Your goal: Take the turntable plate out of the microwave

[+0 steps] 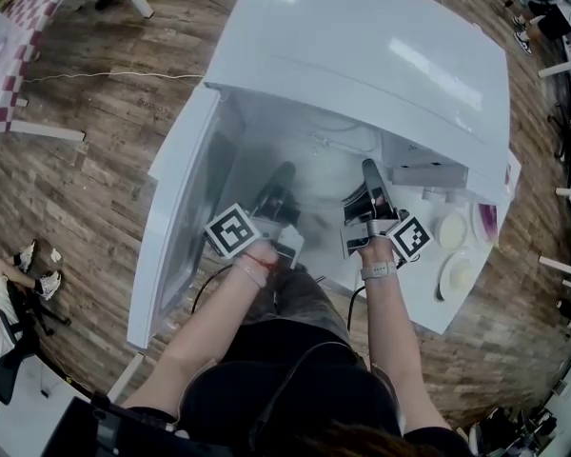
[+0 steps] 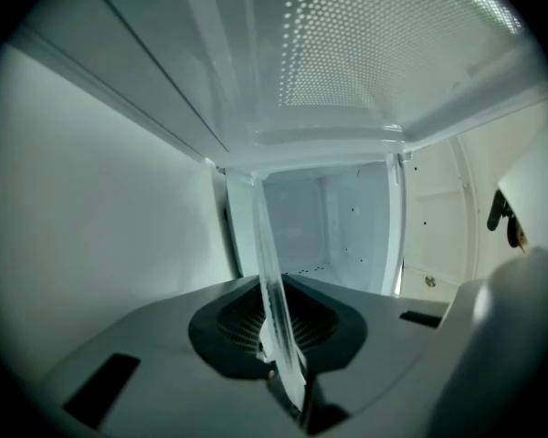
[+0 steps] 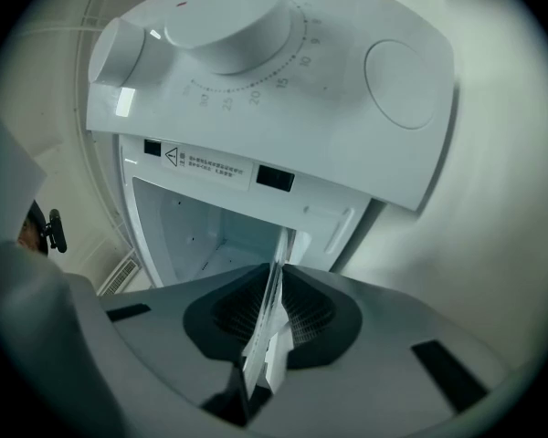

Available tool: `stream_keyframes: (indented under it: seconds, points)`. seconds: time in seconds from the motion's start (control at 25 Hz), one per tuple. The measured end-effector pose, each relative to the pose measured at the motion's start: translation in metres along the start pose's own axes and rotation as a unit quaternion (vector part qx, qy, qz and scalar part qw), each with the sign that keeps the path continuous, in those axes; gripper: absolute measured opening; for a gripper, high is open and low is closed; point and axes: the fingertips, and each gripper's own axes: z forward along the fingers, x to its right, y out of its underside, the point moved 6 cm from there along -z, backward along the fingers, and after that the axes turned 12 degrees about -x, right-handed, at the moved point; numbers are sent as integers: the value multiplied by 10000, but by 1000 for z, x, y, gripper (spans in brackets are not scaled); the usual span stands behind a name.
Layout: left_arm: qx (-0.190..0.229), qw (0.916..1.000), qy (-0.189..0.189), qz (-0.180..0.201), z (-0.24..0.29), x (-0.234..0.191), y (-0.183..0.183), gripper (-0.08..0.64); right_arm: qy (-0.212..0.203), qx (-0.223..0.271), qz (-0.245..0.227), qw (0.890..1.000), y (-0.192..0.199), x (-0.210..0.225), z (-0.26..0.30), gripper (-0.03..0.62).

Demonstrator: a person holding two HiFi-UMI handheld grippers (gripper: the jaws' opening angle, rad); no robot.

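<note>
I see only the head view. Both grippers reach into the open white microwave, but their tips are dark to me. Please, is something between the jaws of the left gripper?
Observer: Yes. In the left gripper view, the left gripper has its jaws shut on the rim of a clear glass turntable plate, seen edge-on.
Operator: And the right gripper?
Observer: The right gripper also clamps that plate's rim between its jaws.
Operator: What lies beyond the right jaws?
Observer: The control panel of the white microwave, with a round white timer dial ringed by printed numbers.
</note>
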Motion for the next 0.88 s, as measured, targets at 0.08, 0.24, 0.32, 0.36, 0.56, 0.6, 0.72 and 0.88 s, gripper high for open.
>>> stream_keyframes:
  seconds: [0.08,0.24,0.32,0.36,0.56,0.6,0.72,0.88]
  points:
    - [16,9998,-84,157,-4,-3,0,32,-31,-10,-14,10000,3,1,-2,54]
    - [21,9996,-119,259,-8,-3,1,32,-100,-50,-24,9999,5,1,-2,54]
    - [37,9996,-115,267,-11,-3,3,32,-131,-65,-23,9999,7,0,-4,54]
    - [49,9996,-114,267,-13,-3,5,32,-143,-73,-25,9999,8,-1,-5,54]
    - [134,9994,-115,302,-20,-2,13,32,-164,-116,33,9998,13,-1,-13,54]
    - [146,9993,-103,316,-24,1,17,32,-183,-114,33,9998,16,-4,-18,54]
    - [192,9991,-70,365,-40,4,32,32,-246,-141,-40,9996,27,-8,-35,54]
    - [240,9987,-68,435,-52,4,42,32,-287,-177,-33,9994,36,-8,-45,54]
